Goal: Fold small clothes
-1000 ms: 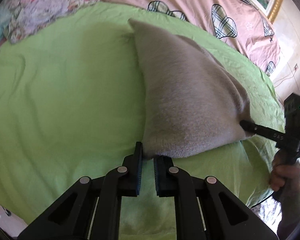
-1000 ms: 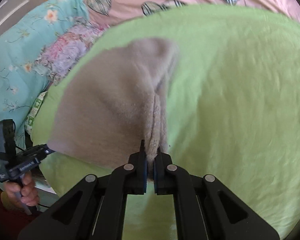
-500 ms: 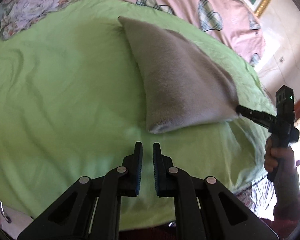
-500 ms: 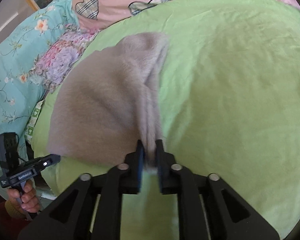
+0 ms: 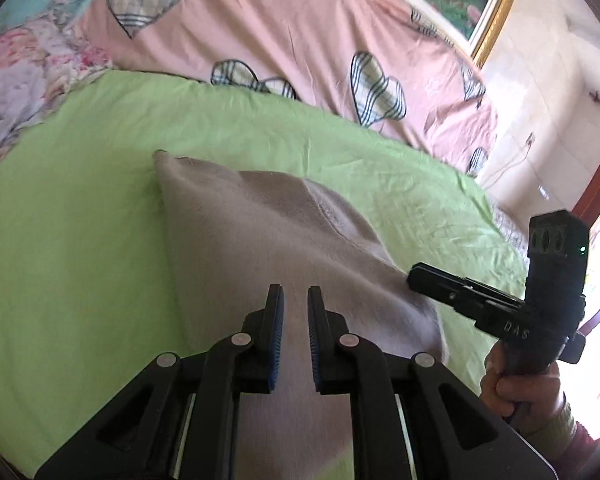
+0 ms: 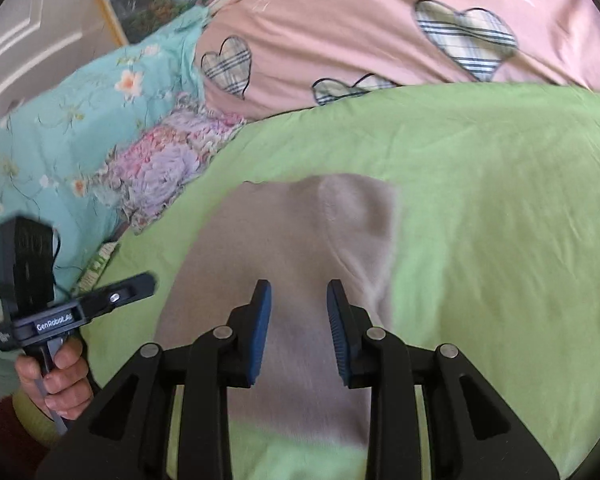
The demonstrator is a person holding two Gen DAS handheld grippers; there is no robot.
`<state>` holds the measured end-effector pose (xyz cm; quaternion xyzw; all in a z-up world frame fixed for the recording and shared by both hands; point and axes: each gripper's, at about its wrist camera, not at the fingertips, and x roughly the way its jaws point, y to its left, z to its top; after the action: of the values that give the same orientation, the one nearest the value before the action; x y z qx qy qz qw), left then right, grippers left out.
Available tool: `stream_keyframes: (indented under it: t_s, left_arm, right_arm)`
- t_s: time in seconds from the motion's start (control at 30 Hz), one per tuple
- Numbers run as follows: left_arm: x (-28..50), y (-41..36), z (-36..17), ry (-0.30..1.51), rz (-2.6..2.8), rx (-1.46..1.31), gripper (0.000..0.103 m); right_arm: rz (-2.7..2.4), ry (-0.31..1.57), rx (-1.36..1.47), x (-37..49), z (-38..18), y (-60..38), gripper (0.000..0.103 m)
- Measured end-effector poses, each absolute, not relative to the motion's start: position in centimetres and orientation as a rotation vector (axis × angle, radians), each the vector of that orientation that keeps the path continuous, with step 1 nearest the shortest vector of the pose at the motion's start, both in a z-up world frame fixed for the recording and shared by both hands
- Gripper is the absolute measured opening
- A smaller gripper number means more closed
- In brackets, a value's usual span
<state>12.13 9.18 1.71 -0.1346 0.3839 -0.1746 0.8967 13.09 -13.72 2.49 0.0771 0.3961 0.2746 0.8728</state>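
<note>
A folded beige garment lies flat on the green sheet. My left gripper hovers above the garment's near part, shut, with nothing between its pads. In the right wrist view the same garment lies under my right gripper, whose jaws stand open and empty above the cloth. Seen from the left wrist view, the right gripper hangs by the garment's right edge, held by a hand. The left gripper appears at the garment's left side in the right wrist view.
A pink quilt with plaid hearts lies beyond the green sheet. A teal floral blanket and a fluffy flowered cover sit at the left. A gold-framed picture hangs on the wall, and the bed's edge drops off at the right.
Both grippers have let go of the garment's near edge and risen. The right jaws have opened. The garment, earlier lifted at its corners, now rests flat on the sheet.
</note>
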Motion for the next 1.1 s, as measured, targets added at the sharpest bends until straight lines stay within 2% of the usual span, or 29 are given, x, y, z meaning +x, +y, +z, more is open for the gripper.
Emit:
stream_keyframes:
  t_s: [0.23,0.33,0.67,0.93,1.1]
  left_arm:
    - [14.3,9.8,-0.8,0.865,-0.342,-0.256,0.01]
    - [14.8,9.3,-2.3,0.898,-0.338,-0.223,0.007]
    - [14.9,9.3,-3.2,0.883,-0.35,-0.225,0.005]
    - [7.7,9.4,-1.2,0.833,-0.391,-0.219,0.005]
    - [4.0,9.4,-3.4,0.896,-0.379,-0.178,0.006]
  right_arm:
    - [0.552,0.933,0.109,15.7,-0.3,-12.6,0.03]
    - [0.538,1.013,0.08,16.6,-2.7,-12.5,0.03]
    - [0.548,0.981,0.144,17.3,-4.0,-14.0,0.027]
    - [0.559,0.953,0.184,13.3,-1.6,-15.8,0.034]
    - [0.528,0.962,0.132,9.5,-1.6,-17.3,0.037]
